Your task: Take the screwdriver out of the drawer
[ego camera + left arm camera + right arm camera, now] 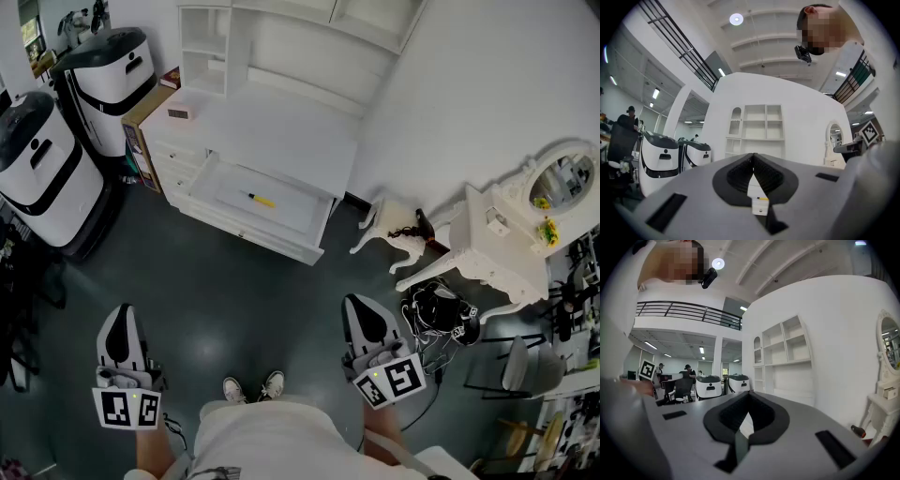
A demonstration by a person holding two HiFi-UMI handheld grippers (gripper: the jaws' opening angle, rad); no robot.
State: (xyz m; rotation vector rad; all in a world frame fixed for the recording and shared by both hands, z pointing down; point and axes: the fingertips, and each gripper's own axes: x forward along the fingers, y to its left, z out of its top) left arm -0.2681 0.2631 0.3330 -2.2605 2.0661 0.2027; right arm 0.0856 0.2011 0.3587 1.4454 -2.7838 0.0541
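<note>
A yellow-handled screwdriver (261, 200) lies in the open drawer (225, 217) of a white desk (281, 127) across the dark floor. Both grippers hang low in the head view, well short of the desk, pointing towards it. My left gripper (119, 317) (753, 154) has its jaws shut with nothing held. My right gripper (361, 305) (750, 393) is also shut and empty. In the left gripper view, a small yellow speck shows through the slit below the jaws. The person's shoes (253, 386) stand between the two grippers.
Two white and black machines (103, 75) (42, 173) stand left of the desk. A white vanity table with an oval mirror (511, 239), a white toy animal (389, 225) and a tangle of cables (441, 314) sit at the right. White shelves (216, 47) rise behind the desk.
</note>
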